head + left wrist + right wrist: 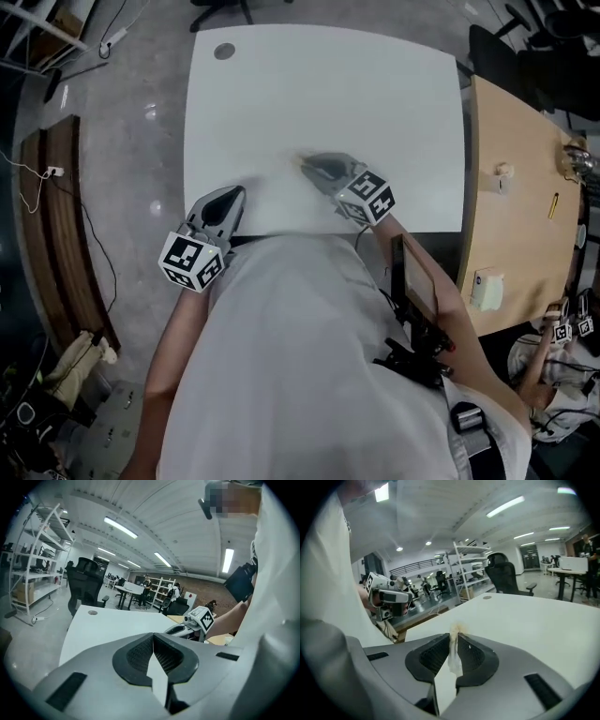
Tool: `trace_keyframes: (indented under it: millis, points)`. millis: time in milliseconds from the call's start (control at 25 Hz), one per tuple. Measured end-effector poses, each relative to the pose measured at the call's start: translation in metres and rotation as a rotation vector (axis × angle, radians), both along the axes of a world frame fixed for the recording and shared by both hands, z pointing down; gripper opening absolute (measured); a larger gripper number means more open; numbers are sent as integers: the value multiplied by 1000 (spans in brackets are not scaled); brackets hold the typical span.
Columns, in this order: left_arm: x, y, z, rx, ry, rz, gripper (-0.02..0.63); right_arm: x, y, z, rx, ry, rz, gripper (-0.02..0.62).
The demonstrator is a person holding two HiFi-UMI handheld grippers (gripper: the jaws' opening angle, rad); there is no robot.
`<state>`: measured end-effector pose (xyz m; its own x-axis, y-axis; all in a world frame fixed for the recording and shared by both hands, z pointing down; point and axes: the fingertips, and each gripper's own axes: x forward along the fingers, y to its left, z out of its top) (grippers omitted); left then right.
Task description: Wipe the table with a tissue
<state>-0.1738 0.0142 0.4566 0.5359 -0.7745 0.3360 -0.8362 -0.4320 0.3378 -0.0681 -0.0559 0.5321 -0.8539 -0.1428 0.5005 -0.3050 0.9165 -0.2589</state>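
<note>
Clamping the tissue point(453, 657) in our right gripper point(317, 169), we are holding it over the near part of the white table point(328, 84), a little right of the middle. The jaws are pinching the crumpled white paper tight, and a small tuft with a yellowish-brown tinge is poking out past their tips, toward the tabletop; whether it is touching the surface we are unable to tell. Our left gripper point(228, 199) is hovering over the table's near left corner, its jaws pressed together with nothing between them, pointing across the tabletop. The two grippers are sitting apart, roughly side by side. A round grey cap point(224, 52) is lying at the far left corner of the table, and a wooden desk point(516, 187) is standing just beside its right side.
</note>
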Motion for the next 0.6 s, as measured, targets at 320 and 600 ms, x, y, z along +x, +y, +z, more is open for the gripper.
trace_keyframes:
  millis: [320,600]
  points:
    - [25,-17,0,13,-7,190,6,81,-3,-36,40,-53,348,60]
    - [45,-7,6,12,-12,257,6,114,17,-51,80,-80,444,58]
